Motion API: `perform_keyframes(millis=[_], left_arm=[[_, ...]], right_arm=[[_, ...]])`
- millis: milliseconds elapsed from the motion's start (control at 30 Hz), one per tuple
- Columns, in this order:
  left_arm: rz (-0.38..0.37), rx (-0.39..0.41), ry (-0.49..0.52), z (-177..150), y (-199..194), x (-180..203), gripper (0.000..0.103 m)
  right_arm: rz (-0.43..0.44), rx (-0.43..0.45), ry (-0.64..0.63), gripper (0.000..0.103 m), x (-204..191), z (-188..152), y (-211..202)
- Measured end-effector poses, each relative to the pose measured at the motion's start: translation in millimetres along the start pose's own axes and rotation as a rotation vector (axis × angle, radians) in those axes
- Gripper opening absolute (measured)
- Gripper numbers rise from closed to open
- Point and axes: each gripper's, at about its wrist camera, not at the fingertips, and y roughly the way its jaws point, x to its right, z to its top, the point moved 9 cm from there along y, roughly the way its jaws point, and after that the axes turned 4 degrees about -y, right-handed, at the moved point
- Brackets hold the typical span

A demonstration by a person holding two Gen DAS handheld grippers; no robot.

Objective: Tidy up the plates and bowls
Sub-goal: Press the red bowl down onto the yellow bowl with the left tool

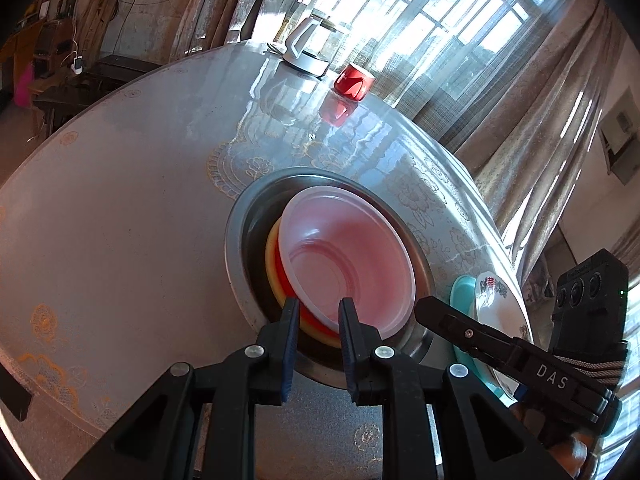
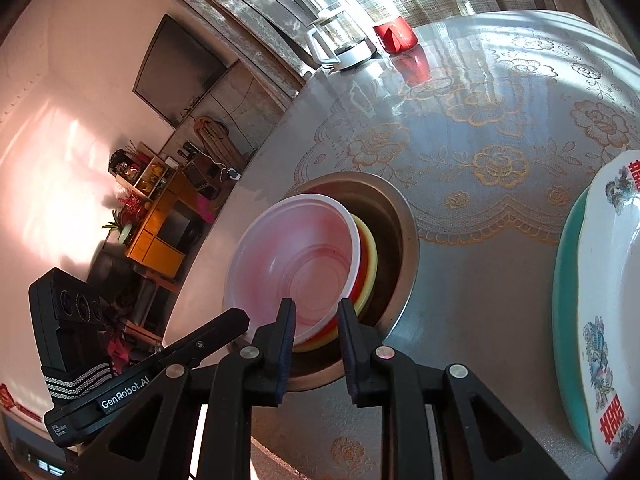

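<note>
The translucent white bowl (image 1: 348, 260) sits on top of a nested stack, over a red bowl (image 1: 316, 322) and a yellow bowl (image 1: 276, 276), all resting inside a round metal-rimmed well (image 1: 236, 240) sunk into the middle of the round table (image 1: 120, 220). The stack leans off-centre in the well: in the left wrist view the coloured rims peep out around the seven o'clock side of the white bowl, and in the right wrist view around four o'clock.

The bowls look gathered already. To the right of the well, a white floral plate (image 2: 608, 280) lies on a teal plate (image 2: 566, 280); the two touch and overlap, so the plates look stacked too. Whether anything more must be sorted I cannot tell; no other loose dishes show in either view. A white kettle (image 1: 306, 46) and a red cup (image 1: 354, 82) stand at the far edge of the table, toward twelve o'clock, well apart from the stack.

The left gripper (image 1: 319, 312) hovers at the near rim of the bowls, at about six o'clock of the stack, jaws parted by a narrow gap. The rims run through that gap in the picture, but the pads do not seem to press on them; I judge it released. The right gripper (image 2: 317, 314) stands just beside it at the same rim, likewise slightly parted, with nothing clearly pinched. If a last step remains, it is probably drawing both grippers clear without nudging the leaning stack.
</note>
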Motion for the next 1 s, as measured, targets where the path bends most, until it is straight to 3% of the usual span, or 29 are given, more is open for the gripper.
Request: perform_keyframes(millis=[400, 533, 1000], left_arm=[[0.017, 0.010, 0.037, 3.3, 8.3, 1.0, 0.021], [0.020, 0.014, 0.048, 5.3, 9.4, 0.0, 0.021], [0.065, 0.039, 0.100, 3.1, 9.8, 2.6, 0.023]], right_arm=[[-0.122, -0.008, -0.115, 0.025, -2.8, 1.7, 6.1], [-0.161, -0.013, -0.156, 0.021, -2.7, 1.4, 9.5], [-0.203, 0.003, -0.211, 0.020, -1.4, 1.9, 9.3]])
